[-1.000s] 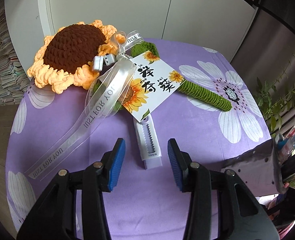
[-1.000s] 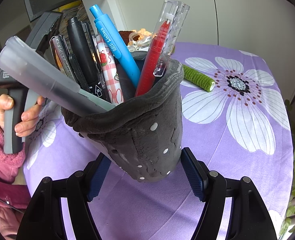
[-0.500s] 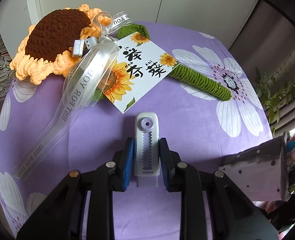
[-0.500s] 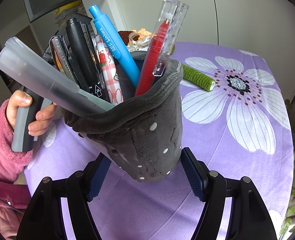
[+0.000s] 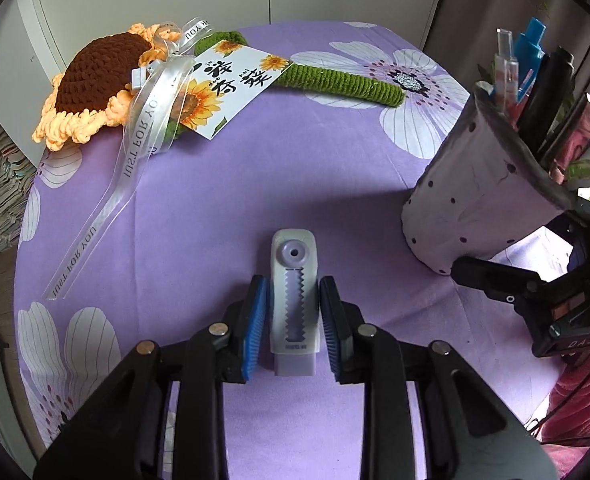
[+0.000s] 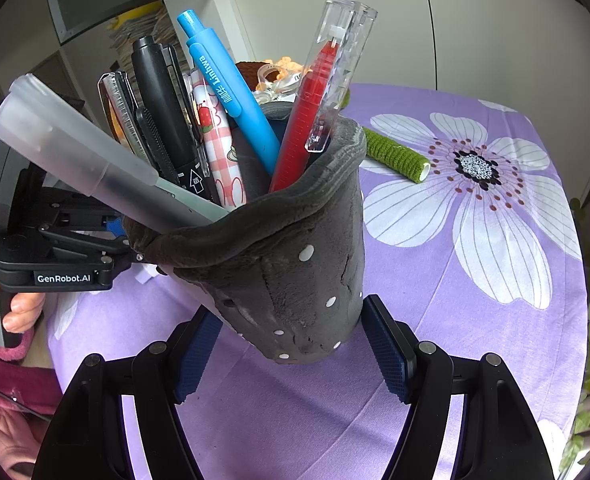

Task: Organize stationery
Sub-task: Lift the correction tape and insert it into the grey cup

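Left wrist view: the left claw (image 5: 294,322) points down at the surface (image 5: 223,208), which wears a purple cloth printed with white flowers. Its blue pads (image 5: 255,322) flank a white and lilac correction tape (image 5: 294,300) that lies flat on the cloth. A thin gap shows on each side, so the pads do not press on it; the jaws have just been easing apart a little, with the tape between them. Farther out, near the far left edge, lies a crocheted sunflower (image 5: 91,84) with a green stem (image 5: 347,82), a clear ribbon (image 5: 135,152) and a white card (image 5: 225,88) printed with sunflowers. To the right stands a plush pen holder (image 5: 479,184), leaning, pale with dark dots on this side, full of pens, with the other claw's black finger at its base.

Right wrist view: the right claw (image 6: 291,350) is closed on the lower part of that pen holder (image 6: 295,264), dark grey with white dots from here, one blue pad (image 6: 387,348) on each side of it. The holder tilts to the left. Out of it stick a frosted grey pen (image 6: 79,152), a black marker (image 6: 163,108), a pink checked pen (image 6: 219,144), a blue pen (image 6: 231,92) and a red pen (image 6: 315,112) in a clear case. At the left, a hand (image 6: 19,304) in a pink sleeve grips the handle of the left claw.
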Available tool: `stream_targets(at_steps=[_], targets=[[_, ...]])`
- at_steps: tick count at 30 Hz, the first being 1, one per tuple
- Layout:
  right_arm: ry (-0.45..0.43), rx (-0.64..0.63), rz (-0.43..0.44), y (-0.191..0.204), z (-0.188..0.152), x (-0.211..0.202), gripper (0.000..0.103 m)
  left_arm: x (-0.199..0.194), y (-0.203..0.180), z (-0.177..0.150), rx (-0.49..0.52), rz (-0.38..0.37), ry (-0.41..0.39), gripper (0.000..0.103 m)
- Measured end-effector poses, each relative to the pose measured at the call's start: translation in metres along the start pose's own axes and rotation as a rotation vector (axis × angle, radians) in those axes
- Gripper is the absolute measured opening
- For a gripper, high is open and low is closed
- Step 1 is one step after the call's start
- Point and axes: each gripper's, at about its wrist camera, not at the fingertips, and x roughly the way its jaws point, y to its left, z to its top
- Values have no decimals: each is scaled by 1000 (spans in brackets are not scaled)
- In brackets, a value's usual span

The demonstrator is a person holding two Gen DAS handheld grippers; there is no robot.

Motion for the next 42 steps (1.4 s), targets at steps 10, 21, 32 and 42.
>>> stream_targets(at_steps=[10, 21, 32, 42], targets=[[0, 1, 0, 0, 0, 0, 72, 21, -11, 20, 4, 21, 7, 33], [0, 1, 1, -2, 0, 0, 73, -14, -9, 27, -21, -29, -73, 24], [0, 1, 1, -1, 1, 0, 73, -57, -14, 23, -5, -64, -167, 23], [0, 1, 1, -2, 0, 0, 73, -112, -32, 38, 49, -116, -312, 23]])
